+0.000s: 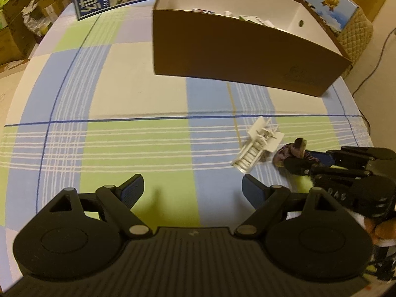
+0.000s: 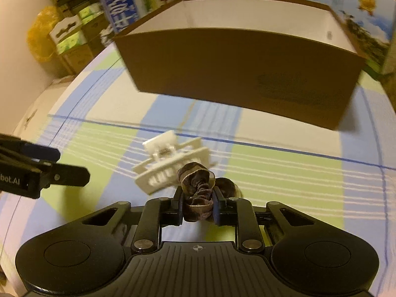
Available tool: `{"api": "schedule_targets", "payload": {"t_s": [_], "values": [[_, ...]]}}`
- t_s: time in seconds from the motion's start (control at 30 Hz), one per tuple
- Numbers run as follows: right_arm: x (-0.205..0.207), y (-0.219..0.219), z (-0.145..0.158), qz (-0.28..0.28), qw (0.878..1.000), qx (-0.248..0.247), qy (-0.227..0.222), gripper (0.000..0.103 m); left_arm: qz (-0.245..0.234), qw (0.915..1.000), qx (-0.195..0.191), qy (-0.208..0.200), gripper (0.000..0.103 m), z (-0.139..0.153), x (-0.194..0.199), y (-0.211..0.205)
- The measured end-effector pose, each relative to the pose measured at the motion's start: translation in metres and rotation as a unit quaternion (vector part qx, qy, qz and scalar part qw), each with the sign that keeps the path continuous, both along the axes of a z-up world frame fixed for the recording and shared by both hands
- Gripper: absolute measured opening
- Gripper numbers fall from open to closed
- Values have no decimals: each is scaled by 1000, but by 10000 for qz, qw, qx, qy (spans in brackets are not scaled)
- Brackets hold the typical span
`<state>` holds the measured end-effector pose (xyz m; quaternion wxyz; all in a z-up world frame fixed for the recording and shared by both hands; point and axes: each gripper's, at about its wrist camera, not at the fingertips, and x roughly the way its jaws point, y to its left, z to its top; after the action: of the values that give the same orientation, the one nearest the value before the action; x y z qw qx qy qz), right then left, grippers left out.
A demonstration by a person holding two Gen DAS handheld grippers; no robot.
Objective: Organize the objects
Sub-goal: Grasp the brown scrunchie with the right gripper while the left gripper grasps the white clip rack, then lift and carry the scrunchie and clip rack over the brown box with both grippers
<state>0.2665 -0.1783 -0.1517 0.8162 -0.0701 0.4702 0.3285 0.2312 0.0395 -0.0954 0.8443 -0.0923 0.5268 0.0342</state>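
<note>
Right gripper (image 2: 198,206) pinches a crumpled dark purple scrunchie (image 2: 198,188) beside a white hair claw (image 2: 170,163); left gripper (image 1: 193,190) gapes empty

We note a dark purple scrunchie (image 2: 198,193) pinched between fingers; a white hair claw clip (image 2: 170,160) lying sideways just beyond it, before the open cardboard box (image 2: 237,74).

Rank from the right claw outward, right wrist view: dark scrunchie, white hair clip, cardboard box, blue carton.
1. Dark scrunchie: pinched in the right claw.
2. White hair clip: on the tablecloth just beyond, slightly left.
3. Cardboard box: farther back, centre to right.
4. Blue carton: behind the box's left corner.
</note>
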Motion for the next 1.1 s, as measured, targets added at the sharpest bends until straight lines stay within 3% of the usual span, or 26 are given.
{"api": "schedule_targets", "payload": {"t_s": [0.33, 0.67, 0.9, 1.0, 1.1], "values": [[14, -61, 28, -866, 9961, 146, -39, 18, -730, 9970, -147, -230, 83, -9, 24, -28], [13, -91, 42, -1301, 9910, 308, -26, 19, -1580, 9866, -135, -392, 81, -24, 64, -60], [11, -101, 44, -1494, 9883, 320, -15, 19, -1934, 9806, 31, -320, 59, -38, 78, -70], [11, -103, 45, -1519, 9879, 322, -9, 19, -2039, 9785, 46, -314, 42, -39, 79, -73], [12, -102, 46, -1521, 9878, 342, -9, 19, -2084, 9775, 104, -320, 42, -40, 77, -74]]}}
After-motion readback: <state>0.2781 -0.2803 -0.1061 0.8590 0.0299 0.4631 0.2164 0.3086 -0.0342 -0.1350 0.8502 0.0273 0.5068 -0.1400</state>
